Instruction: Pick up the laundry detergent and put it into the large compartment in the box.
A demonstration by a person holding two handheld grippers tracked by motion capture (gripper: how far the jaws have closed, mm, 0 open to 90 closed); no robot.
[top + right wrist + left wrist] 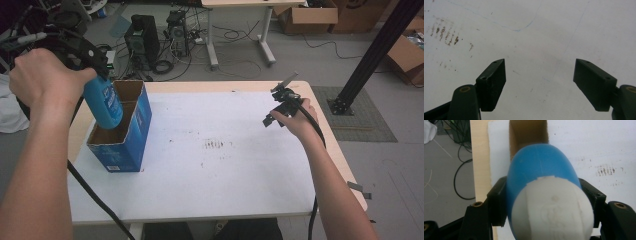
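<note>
Now, on the far left, my left hand (47,80) is raised with the forearm slanting up from the table edge, and my left gripper (97,75) has its jaws clamped on a blue bottle (103,102). That bottle hangs tilted, its bottom dipping into the open top of the blue carton (122,131) standing at the table's left. Looking along the left gripper's jaws, I see what the high view misses: the bottle's white cap (552,207) close to the camera, black pads (497,203) squeezing both flanks, the carton's brown inside beyond. Moving right, a smudged white sheet (210,150) covers the table (330,145). My right hand (295,120) hovers near the right edge, right gripper (280,102) spread wide, nothing between the jaws. Behind: grey floor, cables, computer towers (142,37), cardboard boxes (310,15).
</note>
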